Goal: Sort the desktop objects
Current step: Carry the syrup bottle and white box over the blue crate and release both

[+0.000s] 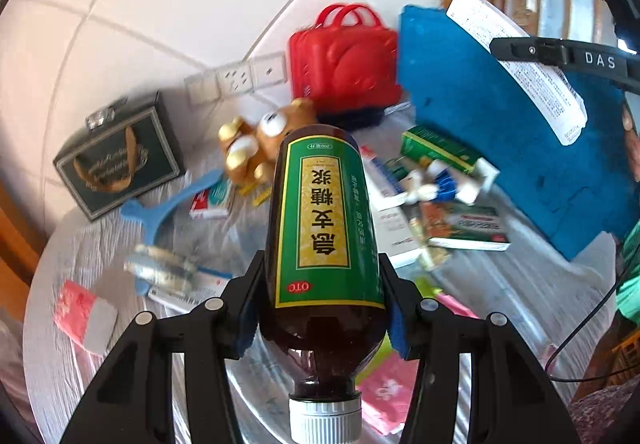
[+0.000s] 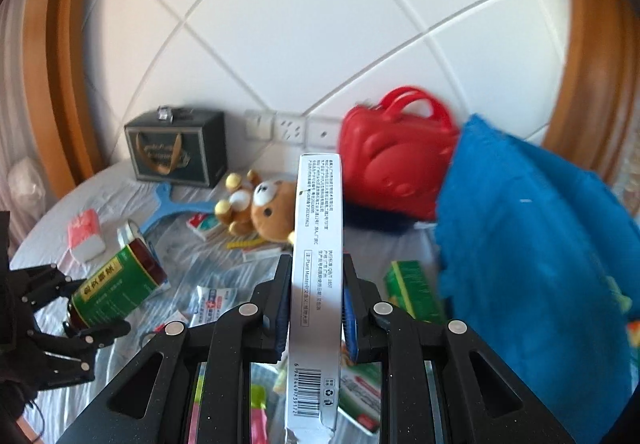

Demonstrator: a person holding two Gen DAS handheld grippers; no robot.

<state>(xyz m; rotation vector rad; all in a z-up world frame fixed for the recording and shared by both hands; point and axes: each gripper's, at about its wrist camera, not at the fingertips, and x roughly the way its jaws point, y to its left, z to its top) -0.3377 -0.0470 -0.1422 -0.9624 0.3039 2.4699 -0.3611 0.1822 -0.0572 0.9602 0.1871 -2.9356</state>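
A brown syrup bottle (image 1: pixel 324 204) with a green and gold label is clamped at its shoulder by my left gripper (image 1: pixel 322 308), white cap toward the camera. The same bottle (image 2: pixel 116 288) and left gripper (image 2: pixel 86 304) show at the left of the right wrist view, lifted above the table. My right gripper (image 2: pixel 316 308) is shut on a thin white printed box (image 2: pixel 316 244) that stands on edge between the blue pads. That white box (image 1: pixel 520 60) also appears at the upper right of the left wrist view.
On the round cloth-covered table (image 2: pixel 224 264) lie a bear plush (image 2: pixel 268 208), a dark green gift box (image 2: pixel 180 148), a red case (image 2: pixel 392 156), a blue towel (image 2: pixel 532 264), green medicine boxes (image 1: pixel 440 152), a pink tissue pack (image 2: pixel 84 232) and a blue plastic tool (image 1: pixel 160 212).
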